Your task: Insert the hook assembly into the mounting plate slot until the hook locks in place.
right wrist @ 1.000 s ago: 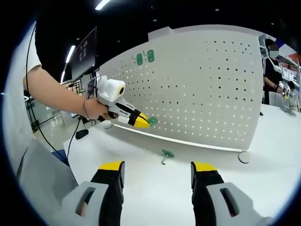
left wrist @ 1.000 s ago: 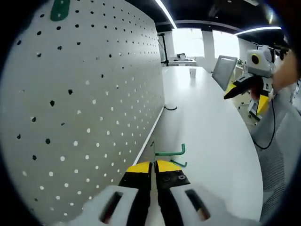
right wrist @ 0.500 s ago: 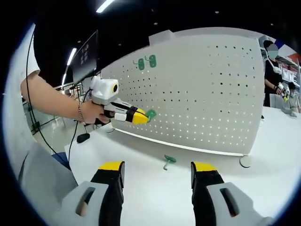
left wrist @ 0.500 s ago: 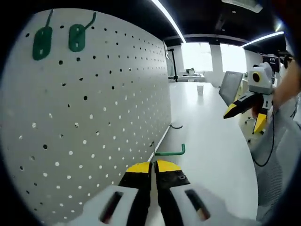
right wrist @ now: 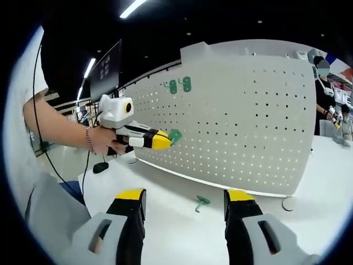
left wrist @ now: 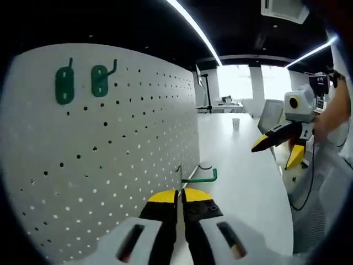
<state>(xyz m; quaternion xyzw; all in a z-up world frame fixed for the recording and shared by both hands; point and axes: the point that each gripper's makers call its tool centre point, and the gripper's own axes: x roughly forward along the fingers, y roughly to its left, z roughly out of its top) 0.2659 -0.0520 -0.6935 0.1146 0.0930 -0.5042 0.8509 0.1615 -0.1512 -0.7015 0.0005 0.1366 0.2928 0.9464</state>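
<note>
The left tool (left wrist: 180,194) is clenched on a green hook (left wrist: 199,178), held up just beside the white pegboard (left wrist: 110,154). The right tool (right wrist: 185,200) hangs released over the table (right wrist: 165,221). The grip looks to be on one thin end, so the hook could twist as it meets a hole, or miss and slip free. Two hooks (left wrist: 81,83) already hang high on the board; another green hook (right wrist: 201,202) lies on the table near its foot. Beyond is a dim office with ceiling strip lights.

My yellow-tipped left gripper (left wrist: 180,197) has its jaws pressed together, raised on my bare forearm (right wrist: 58,128); my yellow-tipped right gripper (right wrist: 186,197) hangs low, jaws wide apart.
</note>
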